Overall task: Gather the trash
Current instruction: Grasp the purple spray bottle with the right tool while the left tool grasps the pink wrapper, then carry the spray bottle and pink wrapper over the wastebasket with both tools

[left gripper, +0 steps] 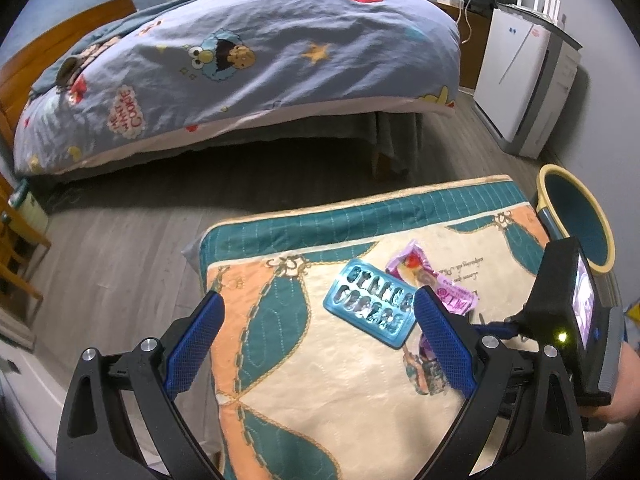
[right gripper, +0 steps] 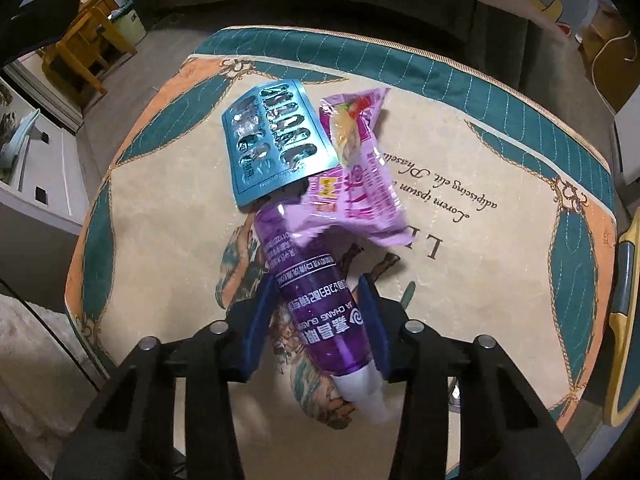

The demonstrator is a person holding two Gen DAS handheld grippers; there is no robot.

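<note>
Beside mat [left gripper: 360,380]: bin [left gripper: 576,216], contents unclear.

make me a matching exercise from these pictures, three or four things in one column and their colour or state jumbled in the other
Things:
1. blister pack
2. snack wrapper
3. bottle
4. left tongs

States:
A. wide open, holding nothing
B. pink, crumpled, lying partly over the bottle
C. purple with a white cap, between the right tongs' pads
D. blue foil, flat on the cushion

Pairs: 1-D, 2-B, 3-C, 4-A
</note>
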